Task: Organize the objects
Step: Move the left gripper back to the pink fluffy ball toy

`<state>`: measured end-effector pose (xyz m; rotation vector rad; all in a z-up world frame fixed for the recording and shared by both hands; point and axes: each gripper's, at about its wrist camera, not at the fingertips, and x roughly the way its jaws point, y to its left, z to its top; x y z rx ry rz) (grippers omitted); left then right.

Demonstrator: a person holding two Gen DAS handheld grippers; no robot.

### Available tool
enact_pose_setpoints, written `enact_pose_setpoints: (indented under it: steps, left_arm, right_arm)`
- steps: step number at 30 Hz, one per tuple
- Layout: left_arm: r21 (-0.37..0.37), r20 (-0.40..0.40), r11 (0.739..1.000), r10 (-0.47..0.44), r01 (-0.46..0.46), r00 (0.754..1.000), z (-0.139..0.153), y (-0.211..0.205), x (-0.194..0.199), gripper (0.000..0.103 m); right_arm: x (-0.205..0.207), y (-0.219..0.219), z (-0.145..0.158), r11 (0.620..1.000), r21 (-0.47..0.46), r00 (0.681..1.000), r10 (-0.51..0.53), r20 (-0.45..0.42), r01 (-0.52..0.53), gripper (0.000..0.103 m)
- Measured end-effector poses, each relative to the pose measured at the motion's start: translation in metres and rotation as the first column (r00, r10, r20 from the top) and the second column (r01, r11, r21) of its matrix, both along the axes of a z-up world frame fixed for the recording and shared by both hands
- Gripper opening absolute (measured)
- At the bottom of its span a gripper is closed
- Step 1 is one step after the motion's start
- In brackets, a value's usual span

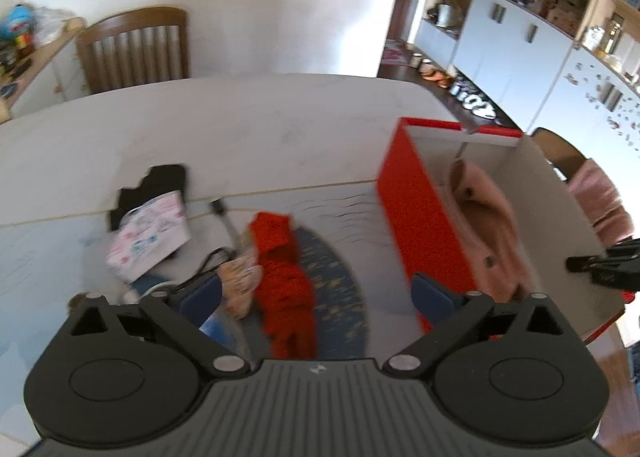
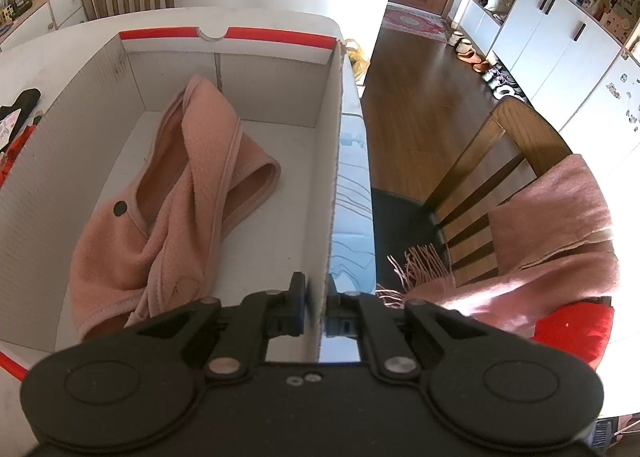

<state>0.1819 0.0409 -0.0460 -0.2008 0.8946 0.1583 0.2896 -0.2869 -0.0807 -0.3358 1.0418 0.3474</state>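
Pink fleece garment (image 2: 176,193) in red box (image 2: 335,161), my right gripper (image 2: 316,305) pinching its wall, my left gripper (image 1: 316,293) wide open, empty, over blurred red knit garment (image 1: 282,277) on desk (image 1: 200,129)

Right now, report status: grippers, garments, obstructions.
Left gripper open, empty, over red garment. Right gripper shut on box wall. Pink garment in the box. Nothing blocking.
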Motion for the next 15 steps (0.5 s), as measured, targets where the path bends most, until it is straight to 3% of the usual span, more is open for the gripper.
enact_pose_setpoints:
  steps: [9, 15]
  left_arm:
    - [-0.011, -0.025, 0.980, 0.199, -0.199, 0.980, -0.010, 0.062, -0.052, 0.103]
    - [0.004, -0.084, 0.961, 0.275, -0.276, 0.958, -0.030, 0.086, -0.067, 0.103]
  right_arm:
    - [0.000, 0.000, -0.001, 1.000, -0.003, 1.000, 0.001, -0.001, -0.001, 0.007]
    - [0.001, 0.000, 0.000, 1.000, -0.004, 1.000, 0.001, -0.001, -0.001, 0.007]
